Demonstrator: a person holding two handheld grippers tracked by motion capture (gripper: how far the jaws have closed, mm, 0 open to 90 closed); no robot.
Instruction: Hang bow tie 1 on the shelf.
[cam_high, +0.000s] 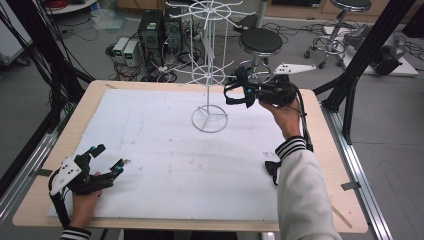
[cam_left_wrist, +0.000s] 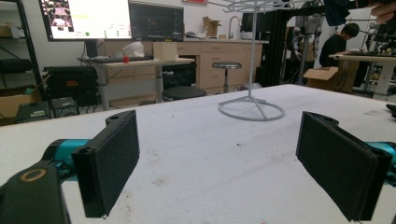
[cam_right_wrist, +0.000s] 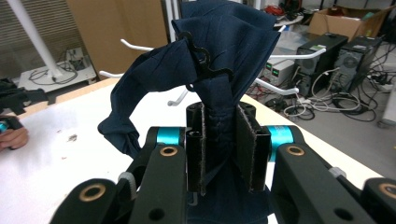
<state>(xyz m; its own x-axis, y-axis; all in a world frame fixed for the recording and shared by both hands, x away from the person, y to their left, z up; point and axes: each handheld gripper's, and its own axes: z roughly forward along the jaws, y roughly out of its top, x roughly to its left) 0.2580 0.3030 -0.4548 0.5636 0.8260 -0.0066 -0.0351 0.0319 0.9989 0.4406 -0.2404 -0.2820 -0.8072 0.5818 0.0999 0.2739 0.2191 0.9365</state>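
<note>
Dark navy cloth bunches up between the closed jaws of the right gripper, whose pads press on it from both sides, a thin black plastic hanger hook rising against the fabric above them. In the high view the person's right hand is raised above the far right part of the table, wrist bent back, holding this gripper roughly level and aimed left at the white wire rack, with the cloth close beside the rack's lower ring of prongs; whether it touches a prong I cannot tell. The fabric hangs creased and folded, one loop sagging off to the side in the right gripper view.

The left gripper sits low at the near left corner, the left hand resting on the white board. Its jaws stand wide apart with nothing between them, pointing across the board toward the rack's round base.
</note>
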